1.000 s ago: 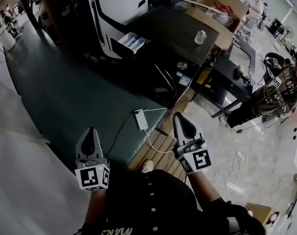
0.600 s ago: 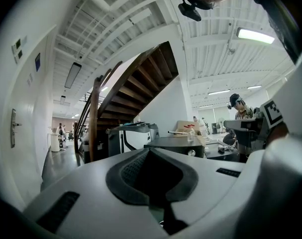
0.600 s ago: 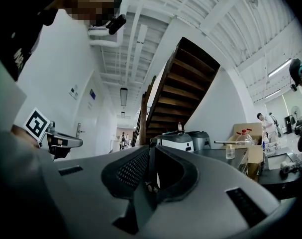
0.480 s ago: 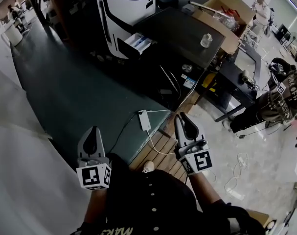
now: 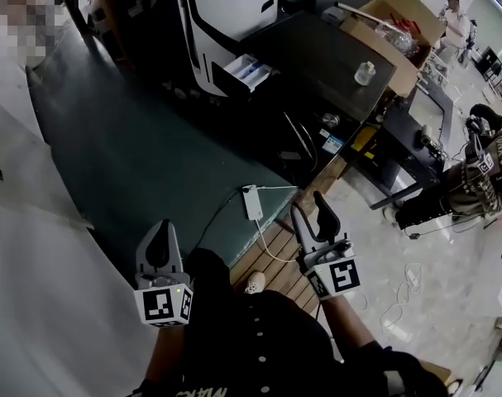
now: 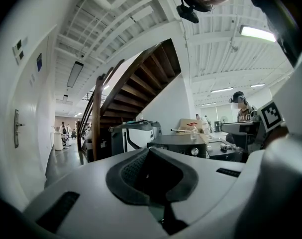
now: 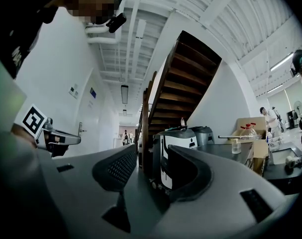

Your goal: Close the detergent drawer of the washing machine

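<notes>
1 washing machine [image 5: 226, 11], 1 detergent drawer [image 5: 249, 69] pulled out, left gripper [image 5: 160, 231] pressed together, right gripper [image 5: 309, 208] opening, empty

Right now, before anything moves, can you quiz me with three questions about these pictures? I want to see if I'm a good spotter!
1. True or false: the detergent drawer of the washing machine is pushed all the way in.
2. Pick one. The left claw is: A) shut with nothing in it, B) shut on the drawer, C) shut on a bottle.
3. Fill in the blank: in the head view, the cardboard box sits to the ____ of the washing machine.

Key
1. False. The detergent drawer sticks out of the washing machine.
2. A. The left claw is far from the drawer.
3. Right.
</notes>
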